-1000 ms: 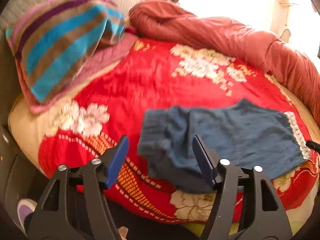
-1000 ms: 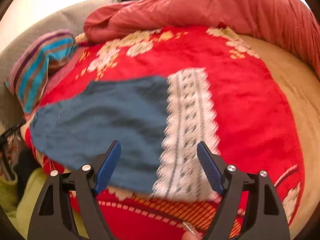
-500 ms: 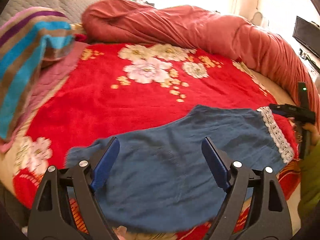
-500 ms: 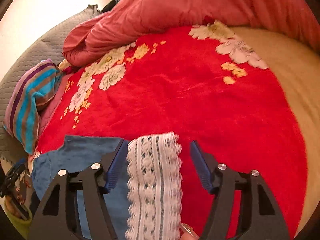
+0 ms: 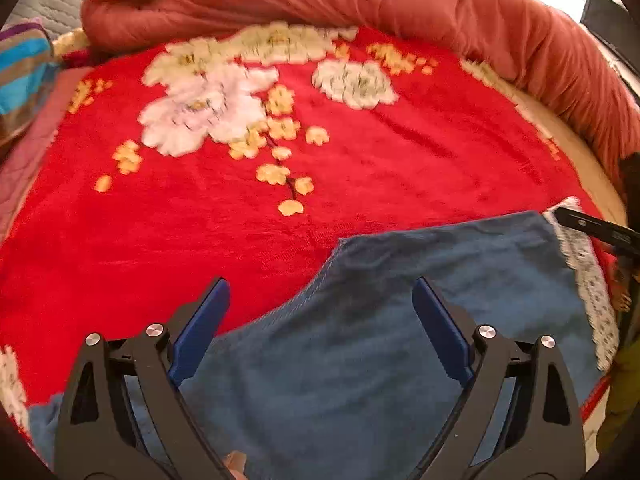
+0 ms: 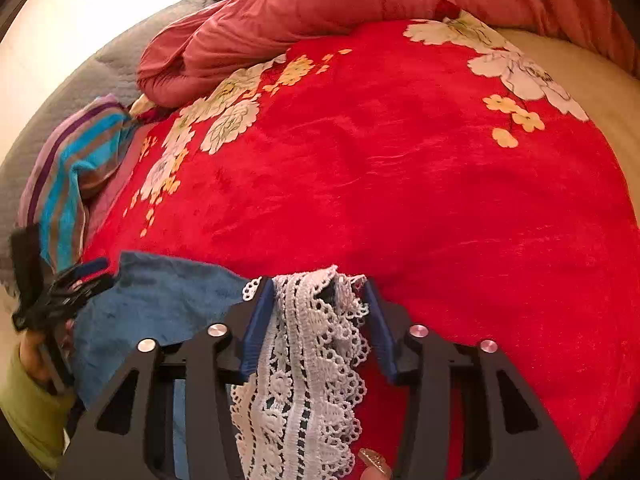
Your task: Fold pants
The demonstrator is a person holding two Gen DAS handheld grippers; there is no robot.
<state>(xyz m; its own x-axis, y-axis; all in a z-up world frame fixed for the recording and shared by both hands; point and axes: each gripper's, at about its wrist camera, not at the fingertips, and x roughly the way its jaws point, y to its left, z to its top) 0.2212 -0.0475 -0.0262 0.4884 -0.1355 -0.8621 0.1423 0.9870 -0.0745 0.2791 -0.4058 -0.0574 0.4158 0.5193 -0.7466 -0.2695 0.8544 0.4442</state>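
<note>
The blue pants (image 5: 360, 352) lie flat on the red flowered blanket (image 5: 280, 220), with a white lace hem (image 5: 592, 280) at the right end. My left gripper (image 5: 320, 312) is open, its fingers low over the left part of the pants. In the right wrist view the pants (image 6: 160, 308) lie at lower left. My right gripper (image 6: 316, 320) has its jaws half closed around the lace hem (image 6: 308, 360); whether they pinch it I cannot tell. The left gripper (image 6: 60, 292) shows at far left.
A rolled rust-red quilt (image 5: 360, 0) runs along the far and right sides of the bed. A striped pillow (image 6: 68, 176) lies at the left on a grey headboard (image 6: 120, 56). Beige mattress (image 6: 600, 80) shows at the right edge.
Both grippers have dropped closer to the pants. The right jaws have narrowed around the lace hem. The left gripper stays open and has moved forward over the blue cloth.
</note>
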